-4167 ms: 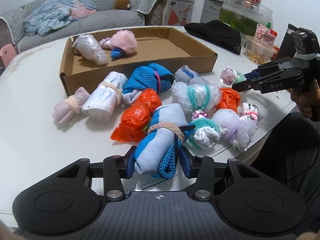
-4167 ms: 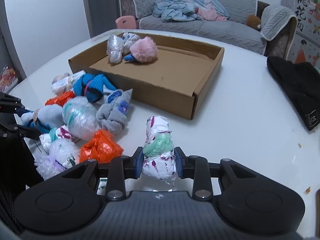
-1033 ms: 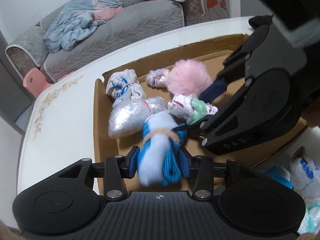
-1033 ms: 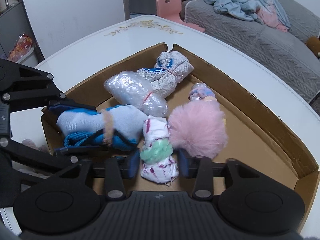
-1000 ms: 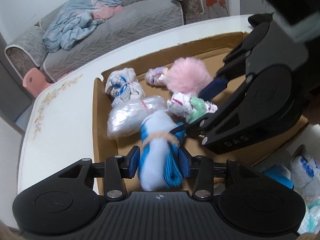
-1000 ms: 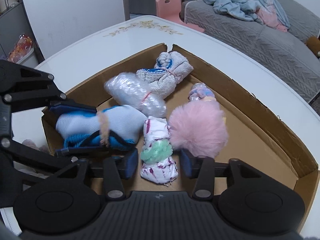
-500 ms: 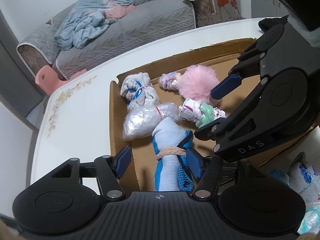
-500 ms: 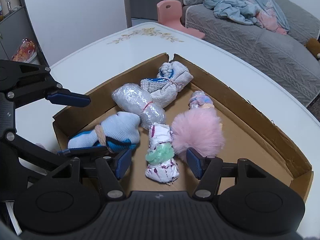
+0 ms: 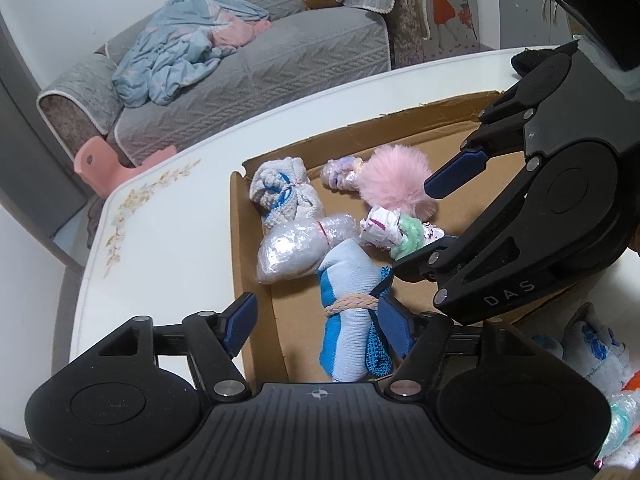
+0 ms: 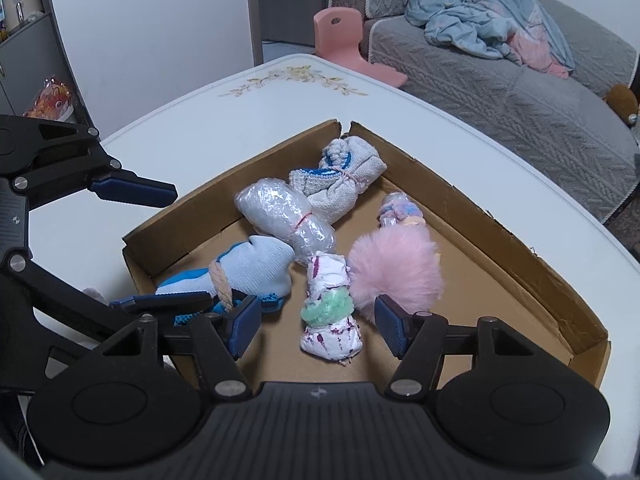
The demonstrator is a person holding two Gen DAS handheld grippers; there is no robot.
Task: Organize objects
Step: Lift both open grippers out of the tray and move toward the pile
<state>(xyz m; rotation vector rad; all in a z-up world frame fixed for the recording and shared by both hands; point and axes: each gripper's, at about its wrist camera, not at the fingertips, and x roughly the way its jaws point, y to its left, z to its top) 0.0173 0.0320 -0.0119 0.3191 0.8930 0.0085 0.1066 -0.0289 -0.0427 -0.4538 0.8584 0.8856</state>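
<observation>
Here, on the side of my right gripper I read "DAS". Both grippers point steeply down into the cardboard box. My left gripper is opening; the blue sock roll lies between its jaws, touching only the right pad. The right one is opening too, and the white-green bundle lies free between its pads. The box floor at right is bare.

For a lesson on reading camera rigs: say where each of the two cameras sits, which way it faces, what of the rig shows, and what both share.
Left wrist: on the left gripper, angled down into the cardboard box; its opening jaws flank the blue sock roll; the right gripper crosses in.
Right wrist: on the right gripper, jaws opening, beside the white-and-green bundle; the left gripper enters.
Shared: box, pink pompom, sofa.
</observation>
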